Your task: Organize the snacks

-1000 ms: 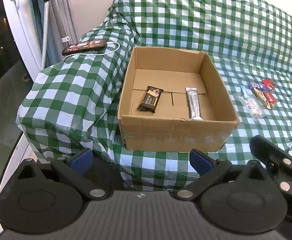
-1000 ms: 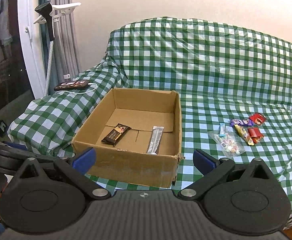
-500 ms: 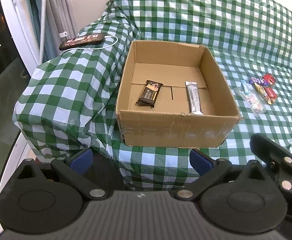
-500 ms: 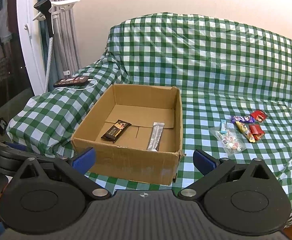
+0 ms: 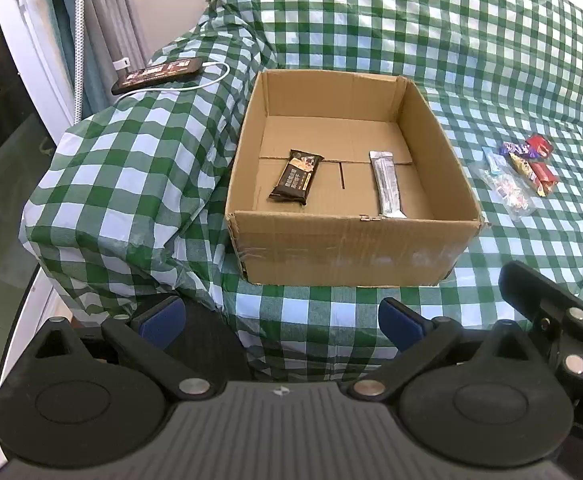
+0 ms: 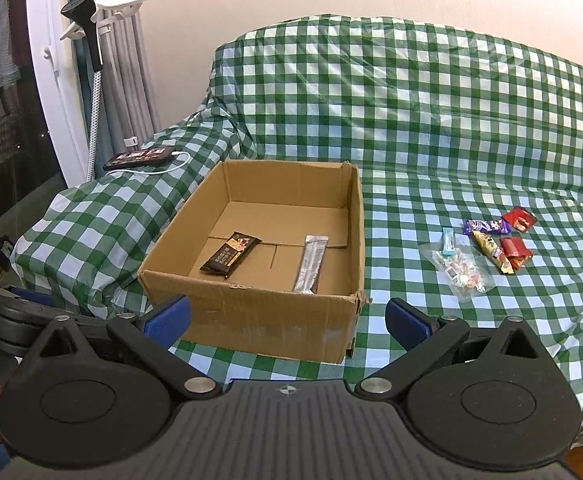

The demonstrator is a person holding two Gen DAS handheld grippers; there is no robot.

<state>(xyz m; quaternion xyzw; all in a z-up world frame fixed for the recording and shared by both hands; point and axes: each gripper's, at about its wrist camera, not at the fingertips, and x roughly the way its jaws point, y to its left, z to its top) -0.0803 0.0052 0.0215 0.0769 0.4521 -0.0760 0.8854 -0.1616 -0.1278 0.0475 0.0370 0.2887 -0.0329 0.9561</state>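
An open cardboard box (image 5: 351,248) (image 6: 251,324) sits on a green checked sofa cover. Inside lie a dark brown snack bar (image 5: 296,176) (image 6: 230,255) and a silver bar (image 5: 386,184) (image 6: 311,263). To its right lies a loose pile of snacks (image 5: 519,168) (image 6: 487,248): a clear candy bag, a small blue bar, a purple, a yellow and red packets. My left gripper (image 5: 281,318) is open and empty, in front of the box. My right gripper (image 6: 287,320) is open and empty, near the box's front wall.
A phone (image 5: 157,74) (image 6: 139,157) with a white cable lies on the sofa arm at the left. A window, curtain and a steamer stand (image 6: 91,32) are further left. The sofa back (image 6: 411,92) rises behind the box.
Both grippers have drawn back and risen a little, so the box looks slightly farther away. Nothing on the sofa has moved. Both grippers stay open.
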